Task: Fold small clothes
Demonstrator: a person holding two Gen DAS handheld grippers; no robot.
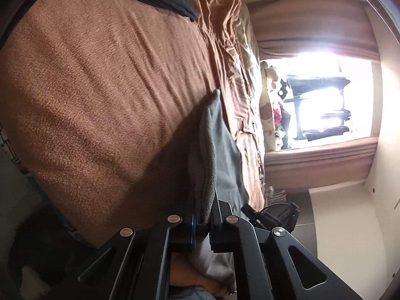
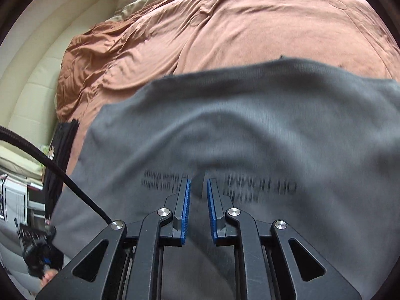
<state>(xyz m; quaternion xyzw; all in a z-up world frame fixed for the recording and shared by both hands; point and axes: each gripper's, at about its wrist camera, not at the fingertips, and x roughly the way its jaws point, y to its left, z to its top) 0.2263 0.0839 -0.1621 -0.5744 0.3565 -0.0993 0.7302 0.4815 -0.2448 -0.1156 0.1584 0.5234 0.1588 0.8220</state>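
grey cloth is the thing in hand: a small grey shirt with dark print lies spread over a brown blanket on the bed, and both tools are on it. in the left wrist view the left gripper has its fingers closed on a doubled hem of the shirt, the cloth standing up out of the grip as a ridge. in the right wrist view the right gripper points down at the printed middle of the shirt; its blue fingers stand a little apart with a pinch of cloth rising between them, but the blur hides whether the pads really press it, so i cannot tell whether that side grips. that is the likely weak spot: if the right side has only a thin pinch, the shirt may slip out when lifted and the fold will come out crooked. the left grip holds more than one layer, so pulling may drag the shirt into a bunch. the soft, wrinkled blanket could also catch and ride up with the cloth.
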